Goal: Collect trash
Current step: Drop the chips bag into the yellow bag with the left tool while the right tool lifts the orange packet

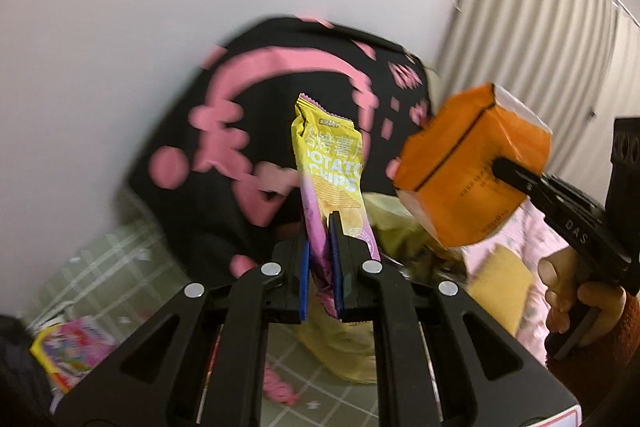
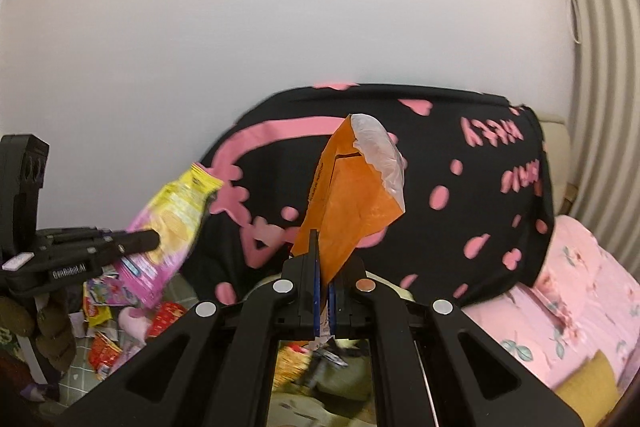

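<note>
My left gripper [image 1: 320, 259] has its jaws clamped tight on the yellow-and-pink chip bag [image 1: 332, 163], lifted upright before the black pillow [image 1: 248, 99]. My right gripper [image 2: 323, 279] pinches the orange wrapper [image 2: 344, 195] just as hard, up above the pink bed [image 2: 576, 291]; more wrappers [image 2: 108, 319] litter the floor below.

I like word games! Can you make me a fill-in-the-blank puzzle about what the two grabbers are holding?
1. The left gripper pinches a yellow and pink bag of potato ____.
2. The right gripper holds a package colored ____.
3. Behind both hangs a black cloth with ____ markings.

Missing words: chips; orange; pink
</note>
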The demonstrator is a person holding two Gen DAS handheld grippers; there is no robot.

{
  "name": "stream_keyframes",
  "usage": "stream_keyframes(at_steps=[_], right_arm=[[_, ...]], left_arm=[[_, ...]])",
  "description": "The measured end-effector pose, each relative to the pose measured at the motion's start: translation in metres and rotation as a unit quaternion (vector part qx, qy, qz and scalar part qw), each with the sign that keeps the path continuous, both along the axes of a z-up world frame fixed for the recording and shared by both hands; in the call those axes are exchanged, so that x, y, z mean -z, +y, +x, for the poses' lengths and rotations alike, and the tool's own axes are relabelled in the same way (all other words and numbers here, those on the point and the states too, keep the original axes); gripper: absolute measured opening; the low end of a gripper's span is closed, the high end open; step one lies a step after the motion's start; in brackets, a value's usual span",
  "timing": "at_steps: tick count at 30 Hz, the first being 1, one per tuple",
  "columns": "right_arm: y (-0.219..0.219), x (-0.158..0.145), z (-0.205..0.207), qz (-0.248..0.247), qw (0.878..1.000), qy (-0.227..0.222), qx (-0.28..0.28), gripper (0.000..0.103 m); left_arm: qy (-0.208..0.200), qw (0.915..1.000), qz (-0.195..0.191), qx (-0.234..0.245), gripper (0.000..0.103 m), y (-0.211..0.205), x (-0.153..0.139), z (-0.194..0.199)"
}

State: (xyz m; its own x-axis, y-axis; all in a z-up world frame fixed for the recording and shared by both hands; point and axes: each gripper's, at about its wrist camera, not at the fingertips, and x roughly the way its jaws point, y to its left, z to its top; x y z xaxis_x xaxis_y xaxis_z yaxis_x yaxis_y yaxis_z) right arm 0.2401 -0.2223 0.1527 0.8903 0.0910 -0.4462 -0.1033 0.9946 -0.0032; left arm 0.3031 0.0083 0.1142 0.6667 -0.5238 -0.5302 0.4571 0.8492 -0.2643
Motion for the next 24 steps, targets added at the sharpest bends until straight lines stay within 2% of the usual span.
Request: stream_keyframes(at_steps=[5, 8, 11, 17, 21, 23, 24], right_arm=[[-0.026, 0.001, -0.008, 0.004, 1.000, -0.001, 0.030, 0.005], [-0.042, 0.002, -0.014, 0.007, 0.999, 0.000, 0.047, 0.005], [-0.052, 0.005, -0.018, 0.005, 0.998, 0.002, 0.057, 0.005], [-0.070, 0.013, -0.023, 0.010, 0.998, 0.011, 0.069, 0.005], [-0.075, 0.017, -0.026, 0.014, 0.997, 0.015, 0.070, 0.005], [-0.075, 0.018, -0.027, 0.016, 0.997, 0.017, 0.069, 0.005], [-0.075, 0.019, -0.027, 0.016, 0.997, 0.017, 0.067, 0.005]], left_arm=[[0.035, 0.9965, -0.013, 0.074, 0.009, -0.047, 0.020, 0.014], [0.084, 0.9912, 0.006, 0.102, 0.009, -0.076, 0.047, 0.027], [0.114, 0.9872, 0.031, 0.107, 0.009, -0.093, 0.071, 0.033], [0.125, 0.9829, 0.073, 0.114, 0.009, -0.127, 0.099, 0.038], [0.128, 0.9820, 0.088, 0.108, 0.009, -0.139, 0.108, 0.042], [0.130, 0.9823, 0.086, 0.104, 0.009, -0.140, 0.112, 0.049], [0.132, 0.9831, 0.078, 0.100, 0.012, -0.137, 0.112, 0.049]])
